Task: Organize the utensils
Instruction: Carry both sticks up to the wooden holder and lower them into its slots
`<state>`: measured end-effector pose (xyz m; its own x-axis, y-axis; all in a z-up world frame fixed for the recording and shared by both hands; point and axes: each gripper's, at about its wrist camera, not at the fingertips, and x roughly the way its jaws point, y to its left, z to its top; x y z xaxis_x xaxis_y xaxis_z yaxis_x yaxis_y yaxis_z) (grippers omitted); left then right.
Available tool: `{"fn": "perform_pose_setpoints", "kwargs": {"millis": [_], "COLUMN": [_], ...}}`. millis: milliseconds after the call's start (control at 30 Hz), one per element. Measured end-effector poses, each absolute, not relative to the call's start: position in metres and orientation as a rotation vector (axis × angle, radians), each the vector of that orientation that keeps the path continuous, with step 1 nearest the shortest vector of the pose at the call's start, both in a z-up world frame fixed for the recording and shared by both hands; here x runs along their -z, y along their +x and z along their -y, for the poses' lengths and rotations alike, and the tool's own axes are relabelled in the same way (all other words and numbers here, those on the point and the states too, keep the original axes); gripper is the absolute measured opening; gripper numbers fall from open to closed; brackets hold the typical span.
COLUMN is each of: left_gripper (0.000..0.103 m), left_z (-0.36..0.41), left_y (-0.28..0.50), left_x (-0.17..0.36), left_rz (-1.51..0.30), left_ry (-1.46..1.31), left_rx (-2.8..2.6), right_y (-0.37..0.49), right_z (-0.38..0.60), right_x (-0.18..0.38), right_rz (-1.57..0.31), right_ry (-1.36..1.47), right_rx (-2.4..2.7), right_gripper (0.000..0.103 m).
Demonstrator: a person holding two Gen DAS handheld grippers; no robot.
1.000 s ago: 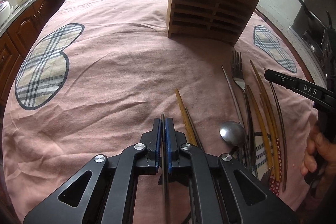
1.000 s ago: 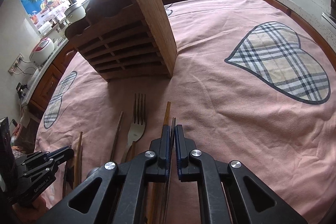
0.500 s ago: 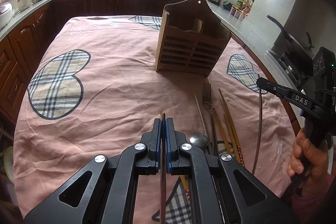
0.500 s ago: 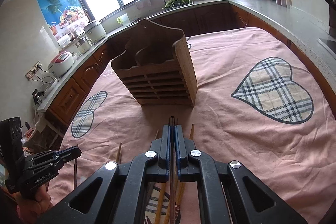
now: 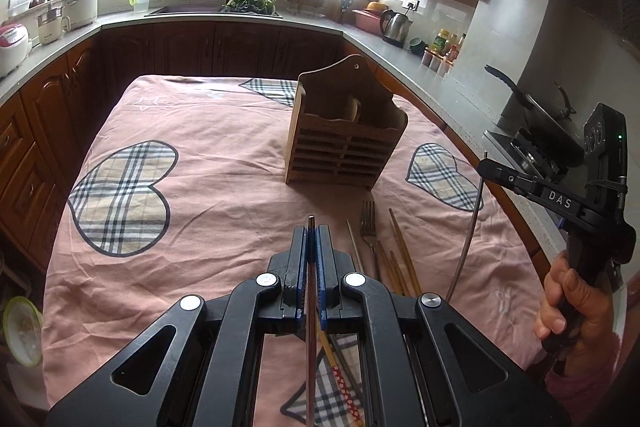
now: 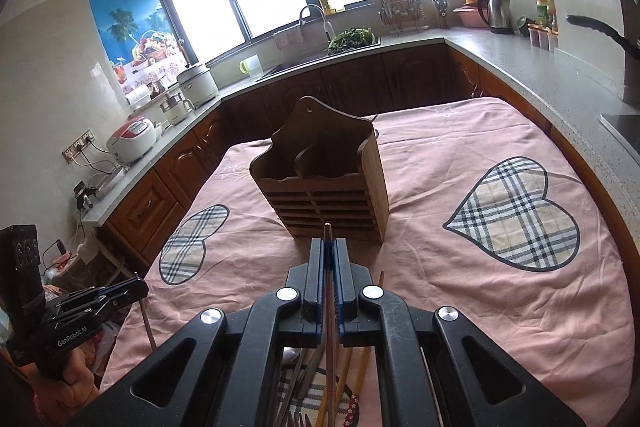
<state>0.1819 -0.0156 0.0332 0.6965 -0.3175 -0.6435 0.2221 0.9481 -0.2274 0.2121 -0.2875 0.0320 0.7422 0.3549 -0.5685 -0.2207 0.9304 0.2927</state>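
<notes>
A wooden utensil holder (image 5: 344, 143) stands upright mid-table on the pink cloth; it also shows in the right wrist view (image 6: 326, 183). My left gripper (image 5: 311, 231) is shut on a thin dark chopstick (image 5: 310, 307), lifted above the cloth. My right gripper (image 6: 328, 245) is shut on a slim brown chopstick (image 6: 329, 327), also lifted; from the left wrist view (image 5: 486, 167) that stick (image 5: 466, 231) hangs down from it. A fork (image 5: 369, 223), a metal stick (image 5: 354, 243) and several wooden chopsticks (image 5: 402, 251) lie on the cloth in front of the holder.
The pink tablecloth (image 5: 208, 195) has plaid heart patches (image 6: 516, 211). Kitchen counters with a rice cooker (image 6: 134, 139), sink and kettle (image 5: 396, 25) ring the table. A pan (image 5: 532, 103) sits on the stove at right. A spoon (image 6: 290, 355) lies under my right gripper.
Both grippers have risen from the cloth and pulled back, each carrying its stick. The holder now looks farther away and the whole kitchen has come into view.
</notes>
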Motion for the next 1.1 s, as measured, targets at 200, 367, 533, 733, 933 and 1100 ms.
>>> {"fn": "perform_pose_setpoints", "kwargs": {"millis": [200,367,533,733,933,1100], "left_gripper": [0.003,0.003,0.003,0.003,0.003,0.003], "left_z": [0.011,0.007,0.003,0.005,0.009,0.011], "left_y": [0.178,0.180,0.185,0.200,0.224,0.249], "left_x": [-0.044,-0.051,-0.063,-0.090,-0.127,-0.154], "left_rz": [-0.698,-0.674,-0.633,-0.544,-0.429,-0.340], "left_ry": [-0.149,-0.161,-0.177,-0.173,-0.180,-0.196], "left_rx": [0.301,0.289,0.280,0.266,0.260,0.241], "right_y": [0.206,0.203,0.206,0.216,0.236,0.258], "right_z": [0.288,0.288,0.287,0.290,0.295,0.302], "right_x": [-0.042,-0.054,-0.064,-0.083,-0.112,-0.136], "right_rz": [-0.633,-0.597,-0.566,-0.505,-0.420,-0.340], "right_ry": [0.208,0.208,0.212,0.227,0.248,0.270], "right_rx": [-0.319,-0.320,-0.322,-0.315,-0.293,-0.265], "right_gripper": [0.004,0.004,0.004,0.004,0.004,0.004]}}
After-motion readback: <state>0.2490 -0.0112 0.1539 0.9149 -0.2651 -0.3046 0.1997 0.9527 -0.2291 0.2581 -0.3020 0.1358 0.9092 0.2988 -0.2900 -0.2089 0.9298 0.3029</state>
